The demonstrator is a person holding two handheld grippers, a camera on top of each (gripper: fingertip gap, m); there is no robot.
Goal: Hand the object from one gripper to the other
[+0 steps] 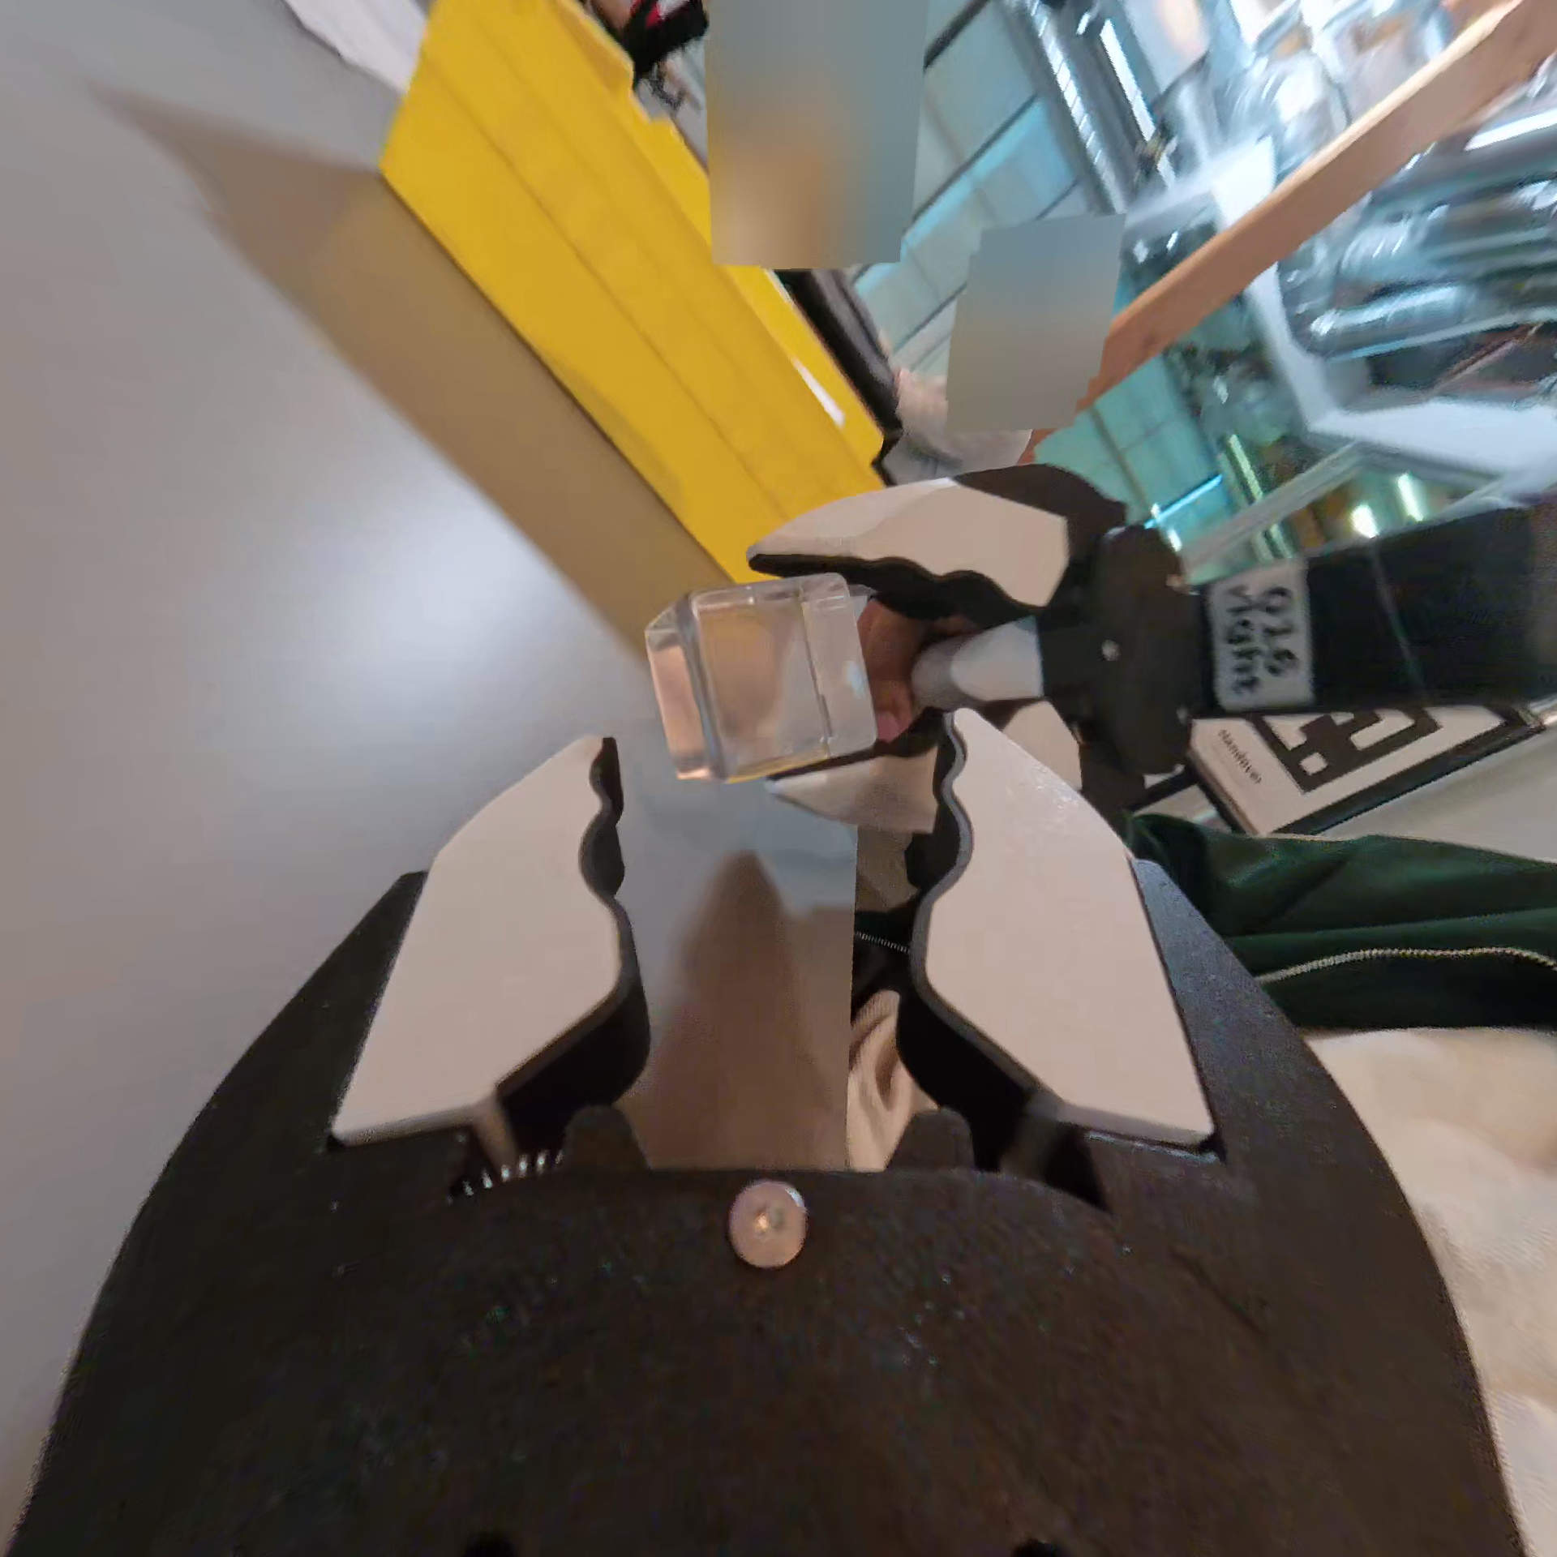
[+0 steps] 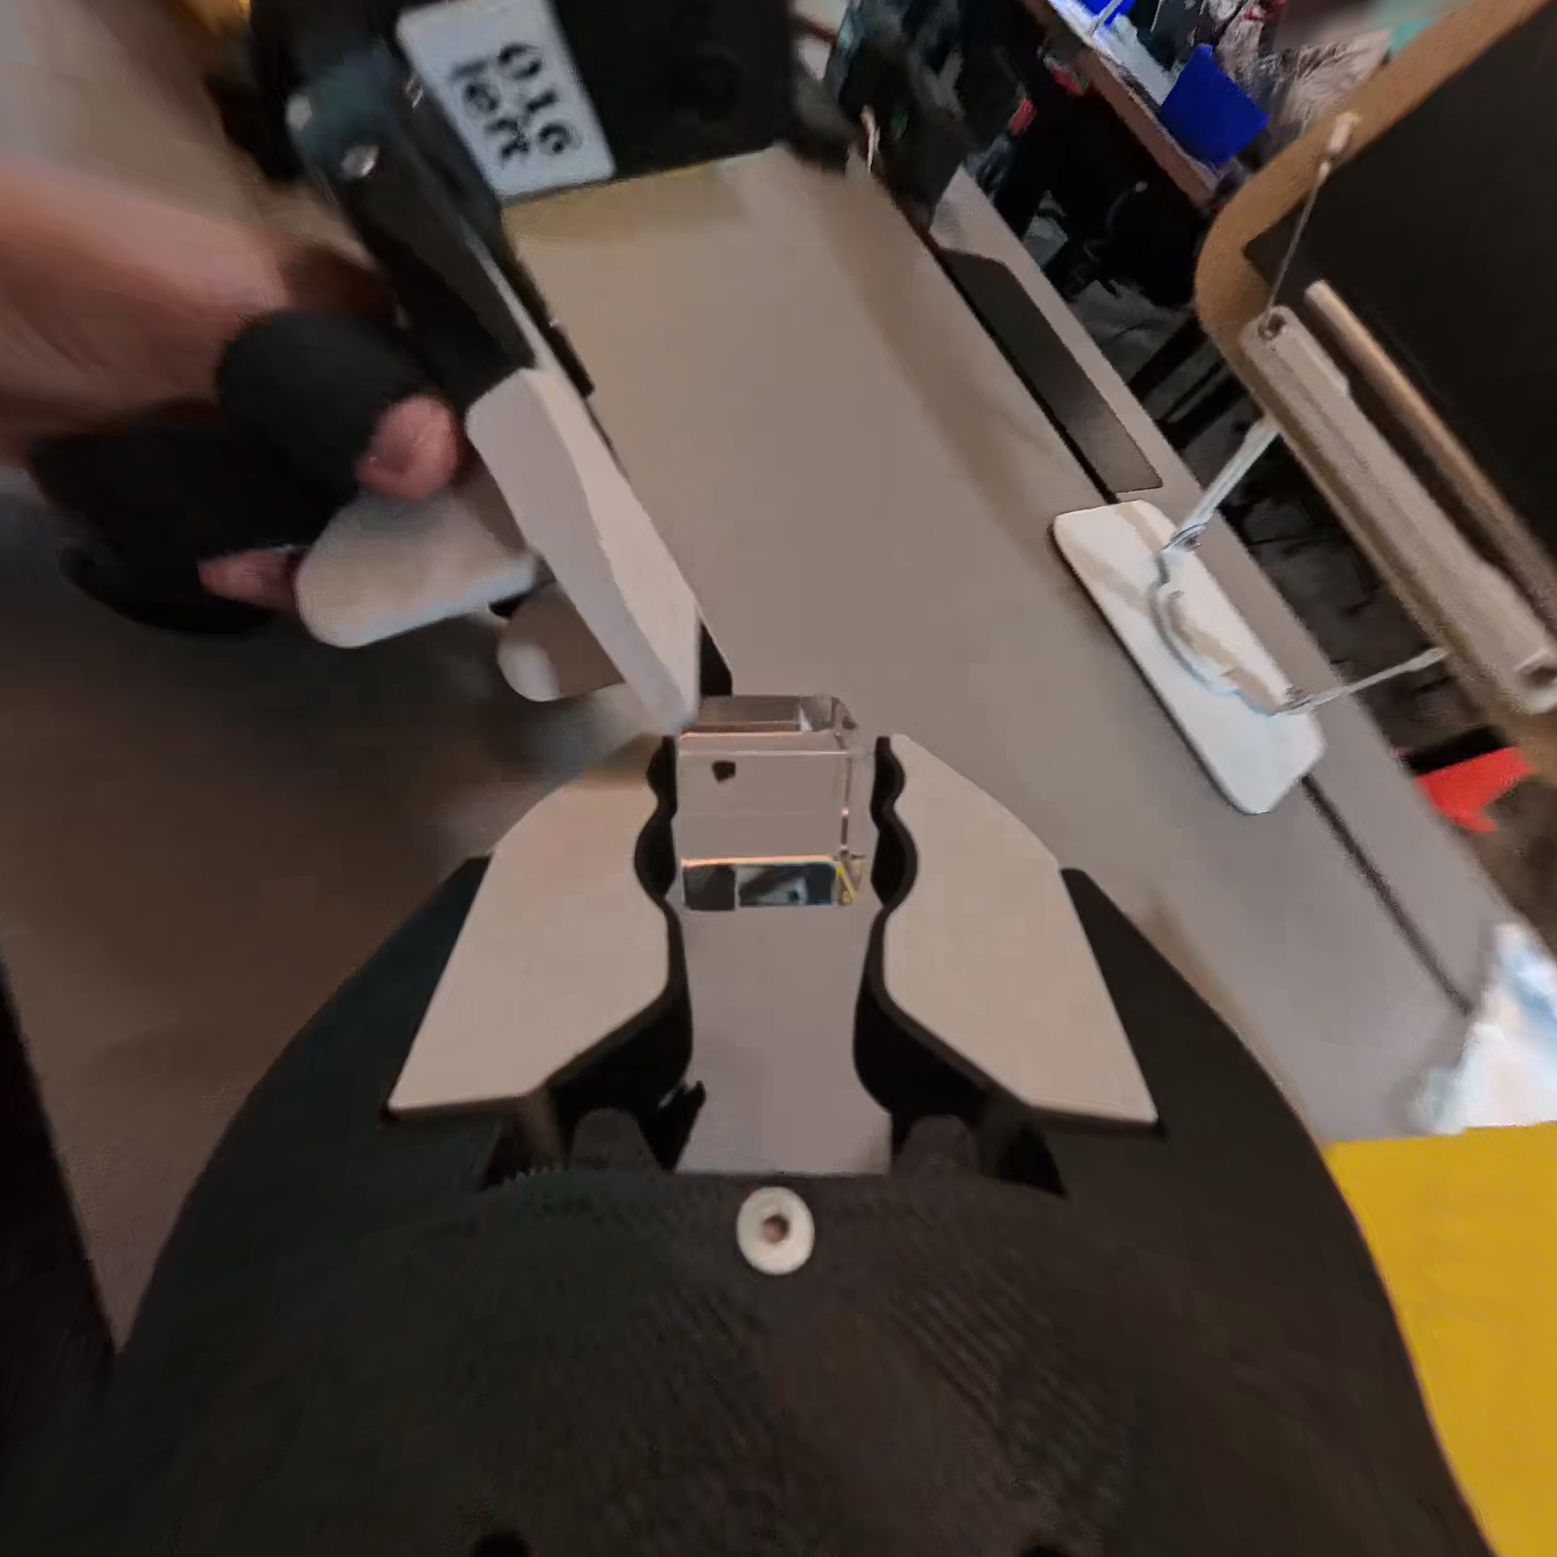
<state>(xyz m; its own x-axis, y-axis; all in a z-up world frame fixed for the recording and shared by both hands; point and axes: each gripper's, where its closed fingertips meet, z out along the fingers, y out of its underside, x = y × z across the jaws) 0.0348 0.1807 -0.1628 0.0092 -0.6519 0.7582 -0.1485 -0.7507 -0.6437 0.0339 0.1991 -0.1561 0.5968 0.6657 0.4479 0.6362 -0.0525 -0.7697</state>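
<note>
A clear cube (image 2: 768,809) sits between the two fingers of my right gripper (image 2: 771,754), which is shut on it and holds it above the grey table (image 2: 842,379). In the left wrist view the cube (image 1: 758,674) hangs just beyond the tips of my left gripper (image 1: 783,750), which is open and empty. The right gripper (image 1: 771,670) comes in there from the right, with one finger above the cube and one below. In the right wrist view a finger (image 2: 607,573) of the left gripper reaches down to the cube's far left corner. A hand in a black fingerless glove (image 2: 278,421) holds that gripper.
A yellow bin (image 1: 632,295) and a cardboard box (image 1: 472,362) stand at the table's far side. A black-and-white marker board (image 1: 1365,741) and a dark green sleeve (image 1: 1348,927) are at right. A white flat plate with a wire stand (image 2: 1179,657) lies near the table's right edge. Less than 4 cm separates the two grippers' tips.
</note>
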